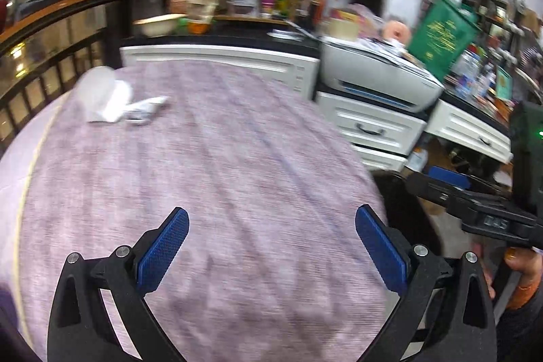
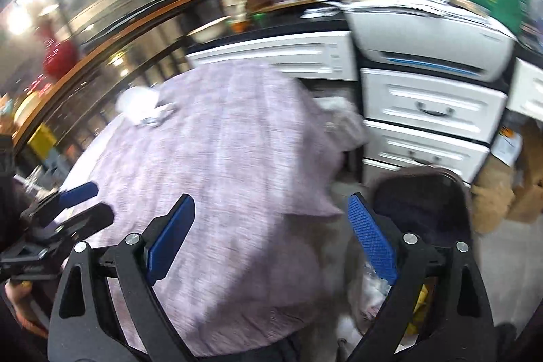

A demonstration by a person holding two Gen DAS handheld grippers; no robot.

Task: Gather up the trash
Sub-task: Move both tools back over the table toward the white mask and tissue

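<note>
White crumpled paper trash (image 1: 105, 97) with a small wrapper (image 1: 146, 109) beside it lies at the far left of a table with a purple cloth (image 1: 220, 158). It also shows in the right wrist view (image 2: 139, 107). My left gripper (image 1: 271, 226) is open and empty, low over the near part of the table. My right gripper (image 2: 271, 216) is open and empty over the table's right edge. A dark bin (image 2: 424, 202) holding wrappers (image 2: 373, 287) sits on the floor below and right of it. The left gripper's fingers (image 2: 81, 192) show at the left of the right wrist view.
White drawer units (image 2: 431, 111) and a grey printer (image 2: 431, 36) stand behind the table on the right. A railing and shelves with clutter run along the back left (image 1: 68, 33). Cardboard boxes (image 2: 509, 192) sit on the floor at right. The right gripper's body (image 1: 492, 216) is at the right.
</note>
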